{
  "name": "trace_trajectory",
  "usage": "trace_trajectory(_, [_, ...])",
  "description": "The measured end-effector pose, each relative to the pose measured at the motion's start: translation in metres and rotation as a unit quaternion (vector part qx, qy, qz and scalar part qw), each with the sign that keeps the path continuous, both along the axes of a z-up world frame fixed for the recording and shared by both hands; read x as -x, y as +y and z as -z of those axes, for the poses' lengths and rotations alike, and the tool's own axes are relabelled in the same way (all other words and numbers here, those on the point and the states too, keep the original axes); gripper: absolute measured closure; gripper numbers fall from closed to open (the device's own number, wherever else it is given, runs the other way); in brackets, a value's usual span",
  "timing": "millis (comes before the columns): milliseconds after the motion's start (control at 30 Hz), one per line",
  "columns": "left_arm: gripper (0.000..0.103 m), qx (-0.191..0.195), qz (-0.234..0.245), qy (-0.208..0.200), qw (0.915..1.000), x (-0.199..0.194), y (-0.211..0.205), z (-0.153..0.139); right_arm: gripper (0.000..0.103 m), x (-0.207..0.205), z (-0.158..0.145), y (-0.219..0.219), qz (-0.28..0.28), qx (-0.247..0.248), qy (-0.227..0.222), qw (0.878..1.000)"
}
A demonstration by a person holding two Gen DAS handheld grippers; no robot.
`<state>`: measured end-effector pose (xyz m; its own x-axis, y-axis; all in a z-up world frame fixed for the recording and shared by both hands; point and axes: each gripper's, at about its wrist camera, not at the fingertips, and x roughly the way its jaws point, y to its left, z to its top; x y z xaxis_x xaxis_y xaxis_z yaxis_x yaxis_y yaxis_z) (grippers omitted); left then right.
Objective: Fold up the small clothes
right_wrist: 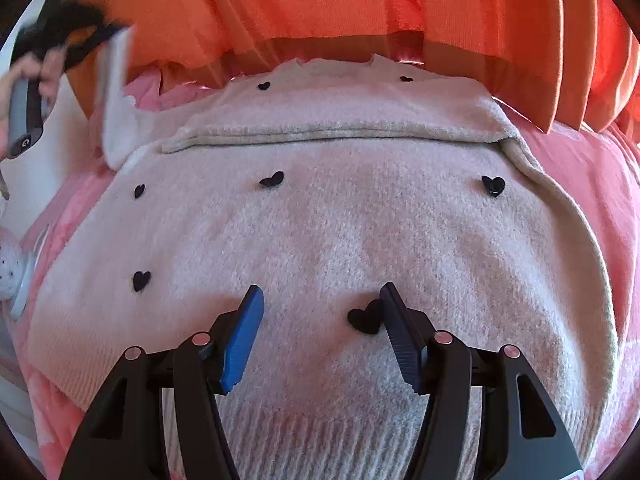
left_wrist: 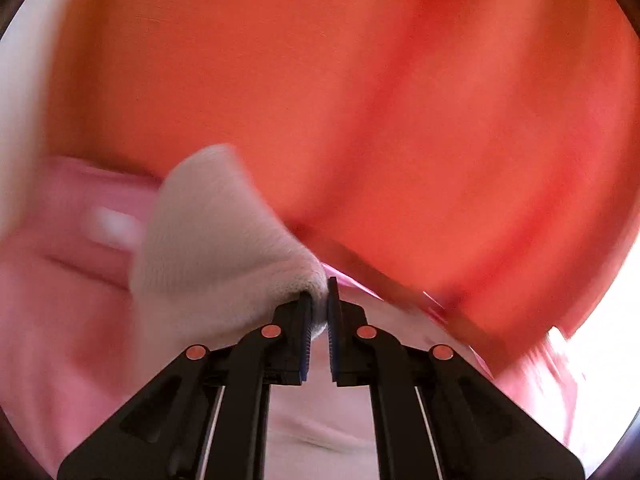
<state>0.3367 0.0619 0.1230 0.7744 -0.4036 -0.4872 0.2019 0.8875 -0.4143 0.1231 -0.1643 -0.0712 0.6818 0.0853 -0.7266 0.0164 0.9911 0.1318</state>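
A small cream knitted sweater (right_wrist: 320,232) with black hearts lies flat on a pink cover (right_wrist: 592,184). Its right sleeve (right_wrist: 520,148) is folded in across the top. My right gripper (right_wrist: 320,312) is open, its fingers low over the sweater's lower body, one fingertip (right_wrist: 394,300) beside a black heart (right_wrist: 364,320). My left gripper (left_wrist: 319,296) is shut on a cream fold of the sweater's sleeve (left_wrist: 216,240) and holds it lifted. It shows blurred at the top left of the right wrist view (right_wrist: 60,36), with the raised sleeve (right_wrist: 116,92) hanging from it.
An orange cloth (right_wrist: 320,4) hangs behind the sweater's far edge and fills the left wrist view (left_wrist: 360,100). A white spotted object (right_wrist: 10,268) lies at the left edge. The pink cover (left_wrist: 60,300) lies under everything.
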Motion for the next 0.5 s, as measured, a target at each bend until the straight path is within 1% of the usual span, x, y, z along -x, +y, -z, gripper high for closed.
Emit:
trace_trajectory(33, [0.094, -0.004, 0.039, 0.017, 0.9991, 0.002, -0.039, 0.014, 0.044, 0.0, 0.0, -0.002, 0.004, -0.003, 0.0, 1.0])
trace_trajectory(67, [0.093, -0.01, 0.059, 0.033, 0.9976, 0.006, -0.064, 0.027, 0.044, -0.001, 0.0, -0.004, 0.008, -0.005, 0.0, 1.0])
trace_trajectory(100, [0.091, -0.015, 0.079, 0.055, 0.9952, 0.01, -0.092, 0.048, 0.044, -0.001, -0.001, -0.006, 0.011, -0.009, 0.0, 1.0])
trace_trajectory(133, [0.085, -0.017, 0.094, 0.078, 0.9924, 0.014, -0.111, 0.069, 0.044, -0.001, -0.001, -0.009, 0.016, -0.015, -0.001, 1.0])
trace_trajectory(167, [0.082, -0.02, 0.098, 0.106, 0.9893, 0.018, -0.129, 0.094, 0.043, -0.001, -0.001, -0.011, 0.02, -0.019, -0.001, 1.0])
trace_trajectory(200, [0.078, -0.019, 0.093, 0.127, 0.9874, 0.019, -0.135, 0.114, 0.043, -0.001, -0.002, -0.014, 0.024, -0.023, -0.003, 0.999])
trace_trajectory(233, [0.077, -0.012, 0.087, 0.143, 0.9858, 0.022, -0.136, 0.127, 0.042, -0.001, -0.003, -0.017, 0.027, -0.026, -0.005, 0.999])
trace_trajectory(267, [0.075, 0.011, 0.075, 0.158, 0.9845, 0.022, -0.129, 0.138, 0.041, -0.001, -0.005, -0.021, 0.033, -0.03, -0.009, 0.999])
trace_trajectory(300, [0.069, 0.027, 0.065, 0.163, 0.9841, 0.033, -0.123, 0.144, 0.039, -0.001, -0.007, -0.024, 0.036, -0.036, -0.013, 0.999])
trace_trajectory(333, [0.061, 0.039, 0.052, 0.162, 0.9847, 0.045, -0.113, 0.144, 0.039, -0.002, -0.011, -0.031, 0.039, -0.052, -0.018, 0.998])
trace_trajectory(367, [0.058, 0.049, 0.029, 0.151, 0.987, 0.046, -0.091, 0.136, 0.039, -0.004, -0.015, -0.036, 0.04, -0.064, -0.025, 0.997])
trace_trajectory(433, [0.043, 0.052, -0.009, 0.125, 0.9907, 0.05, -0.053, 0.121, 0.038, -0.019, -0.03, -0.051, 0.05, -0.09, -0.045, 0.994])
trace_trajectory(467, [0.039, 0.048, -0.041, 0.116, 0.9913, 0.044, -0.029, 0.114, 0.035, -0.031, -0.038, -0.057, 0.054, -0.097, -0.05, 0.993])
trace_trajectory(500, [0.035, 0.047, -0.063, 0.114, 0.9903, 0.038, -0.012, 0.113, 0.031, -0.047, -0.045, -0.062, 0.058, -0.101, -0.052, 0.992])
